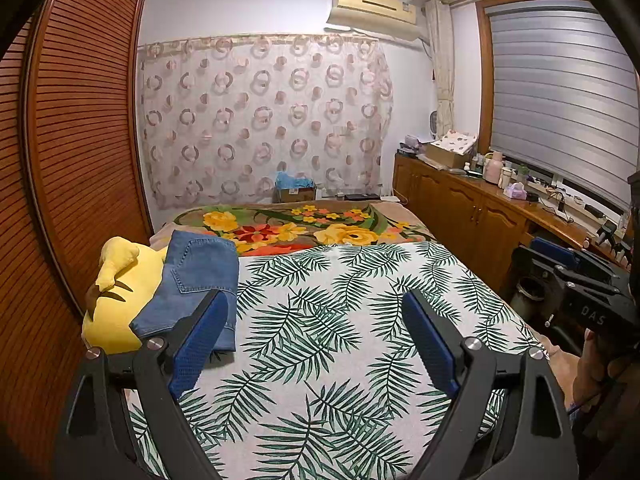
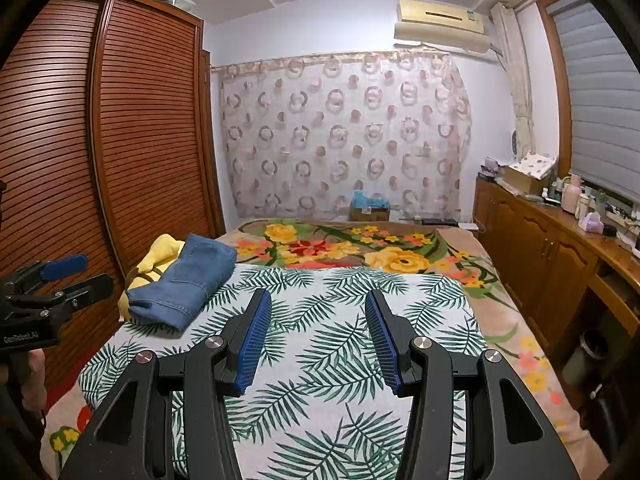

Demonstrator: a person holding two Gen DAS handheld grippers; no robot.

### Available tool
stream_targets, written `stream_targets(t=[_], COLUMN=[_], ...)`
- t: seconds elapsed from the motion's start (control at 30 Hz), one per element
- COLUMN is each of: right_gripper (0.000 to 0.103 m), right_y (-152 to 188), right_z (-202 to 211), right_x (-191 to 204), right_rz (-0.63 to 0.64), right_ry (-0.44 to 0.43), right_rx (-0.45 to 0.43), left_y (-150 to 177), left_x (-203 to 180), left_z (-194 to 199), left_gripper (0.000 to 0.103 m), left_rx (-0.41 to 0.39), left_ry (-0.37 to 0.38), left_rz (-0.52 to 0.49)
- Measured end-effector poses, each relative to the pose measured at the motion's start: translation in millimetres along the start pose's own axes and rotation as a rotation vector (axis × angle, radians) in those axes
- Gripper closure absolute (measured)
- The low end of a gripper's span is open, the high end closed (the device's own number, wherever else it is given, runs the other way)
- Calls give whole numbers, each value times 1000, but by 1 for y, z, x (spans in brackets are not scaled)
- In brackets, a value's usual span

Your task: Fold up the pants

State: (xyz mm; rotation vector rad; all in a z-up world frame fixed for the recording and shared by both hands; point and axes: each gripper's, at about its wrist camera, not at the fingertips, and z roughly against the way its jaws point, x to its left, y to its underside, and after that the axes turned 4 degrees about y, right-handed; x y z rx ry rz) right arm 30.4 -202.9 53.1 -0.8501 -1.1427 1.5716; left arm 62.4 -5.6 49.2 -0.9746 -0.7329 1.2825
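Up-left of both grippers, folded blue pants point(image 2: 182, 290) lie on the bed point(image 2: 352, 360) against a yellow plush point(image 2: 160, 254), long axis running away. Left gripper point(image 1: 316, 340) wide, nearer; right gripper point(image 2: 318, 340) half open, both empty.

Left gripper point(image 1: 316, 336) hovers angled slightly down, jaws spread wide, nothing between its blue pads point(image 1: 198, 344). Right gripper point(image 2: 318, 336) sits beside it, also tilted slightly down, jaws about half apart, holding nothing. A hand point(image 1: 592, 376) grips the right gripper's handle at the near right.
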Motion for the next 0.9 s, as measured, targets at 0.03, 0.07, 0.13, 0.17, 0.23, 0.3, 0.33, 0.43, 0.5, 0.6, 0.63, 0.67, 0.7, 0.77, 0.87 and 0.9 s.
stream_targets(t=[0.03, 0.07, 0.13, 0.17, 0.23, 0.3, 0.33, 0.43, 0.5, 0.6, 0.63, 0.67, 0.7, 0.77, 0.87, 0.9], right_gripper=[52, 52, 52, 52, 52, 52, 52, 52, 52, 52, 52, 52, 52, 52, 52, 52], right_y=[0, 0, 1, 1, 1, 1, 1, 1, 1, 2, 2, 2, 2, 2, 2, 2], right_z=[0, 0, 0, 0, 0, -1, 0, 0, 0, 0, -1, -1, -1, -1, 0, 0], right_x=[0, 0, 0, 0, 0, -1, 0, 0, -1, 1, 1, 2, 2, 1, 3, 3], right_rz=[-1, -2, 1, 0, 0, 0, -1, -1, -1, -2, -3, -4, -3, -4, -8, -8], right_ry=[-2, -2, -1, -2, 0, -2, 0, -1, -2, 1, 2, 3, 4, 3, 1, 3], right_rx=[0, 0, -2, -2, -2, -1, -2, -2, -3, -3, -3, -3, -3, -4, -3, -4], left_y=[0, 0, 0, 0, 0, 1, 0, 1, 1, 1, 1, 1, 0, 0, -3, -3], left_x=[1, 0, 0, 0, 1, 0, 1, 0, 0, 1, 0, 0, 1, 1, 2, 2], left_z=[0, 0, 0, 0, 0, 0, 0, 0, 0, 0, 0, 0, 1, 1, 2, 2], left_gripper=[14, 14, 14, 14, 14, 14, 14, 14, 14, 14, 14, 14, 14, 14, 14, 14], left_rx=[0, 0, 0, 1, 1, 0, 0, 0, -1, -1, -2, -2, -3, -3, -4, -3], left_ry=[1, 0, -1, 0, -1, 0, -1, -1, -1, -2, -1, -1, -1, -2, -3, -3], left_rz=[0, -1, -1, 0, -1, -1, 0, 0, -1, 1, 1, 0, 0, 2, 4, 4])
